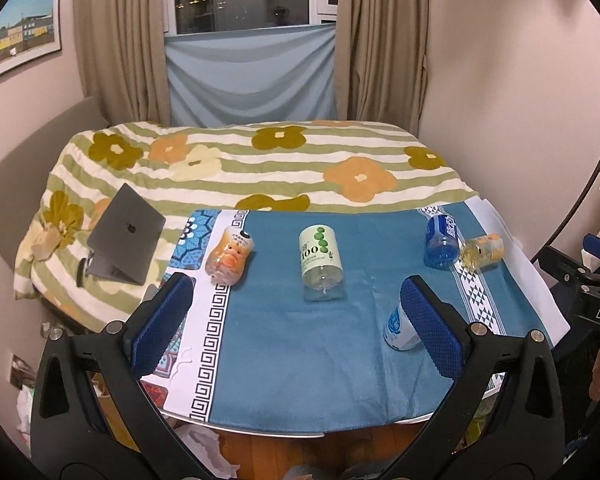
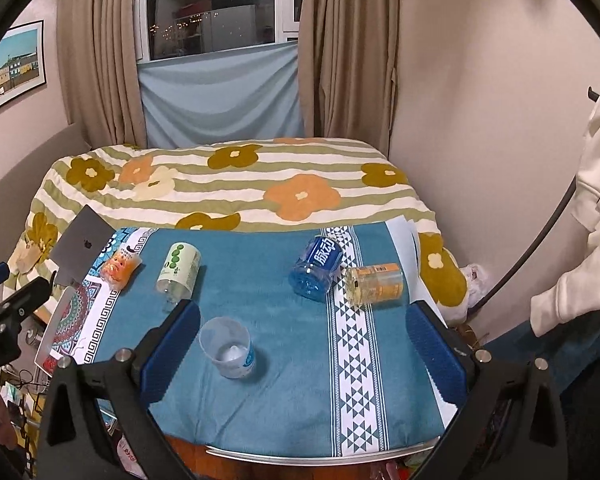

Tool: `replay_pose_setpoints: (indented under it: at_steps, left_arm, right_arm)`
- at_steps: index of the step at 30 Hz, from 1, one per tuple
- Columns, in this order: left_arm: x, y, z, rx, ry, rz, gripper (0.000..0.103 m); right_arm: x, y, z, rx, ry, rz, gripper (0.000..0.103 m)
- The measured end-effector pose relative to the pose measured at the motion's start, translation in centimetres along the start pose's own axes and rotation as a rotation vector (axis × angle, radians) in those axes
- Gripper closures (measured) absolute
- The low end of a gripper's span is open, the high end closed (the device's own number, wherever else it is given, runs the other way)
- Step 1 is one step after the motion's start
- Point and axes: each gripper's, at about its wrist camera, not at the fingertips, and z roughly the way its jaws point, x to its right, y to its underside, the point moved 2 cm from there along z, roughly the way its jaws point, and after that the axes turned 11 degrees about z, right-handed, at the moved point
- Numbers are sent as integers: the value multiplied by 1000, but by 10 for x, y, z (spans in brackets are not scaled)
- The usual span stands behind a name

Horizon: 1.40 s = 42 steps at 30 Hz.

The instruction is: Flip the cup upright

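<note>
The cup [image 2: 229, 347] sits upright on the blue cloth [image 2: 284, 400], mouth up, near the table's front edge, with nothing touching it. Both grippers are spread wide and holding nothing: the left gripper [image 1: 296, 320] has the cup just behind its right finger, and the right gripper [image 2: 302, 350] has it just beside its left finger. Four cut-off bottles lie on their sides further back: orange [image 1: 230, 255], green [image 1: 321, 258], blue [image 1: 442, 242], yellow [image 1: 482, 251].

A clear cup [image 2: 229, 347] stands upright on the blue cloth [image 2: 284, 380]; the right gripper [image 2: 302, 346] hovers over it, jaws spread wide.
</note>
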Motion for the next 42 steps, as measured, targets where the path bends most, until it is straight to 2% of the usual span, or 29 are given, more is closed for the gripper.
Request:
replay_pose_setpoints:
  at_steps: [42]
  left_arm:
    - [3,-10,5,28,3,30,0]
  right_arm:
    - [0,-6,-1,20,13,27,0]
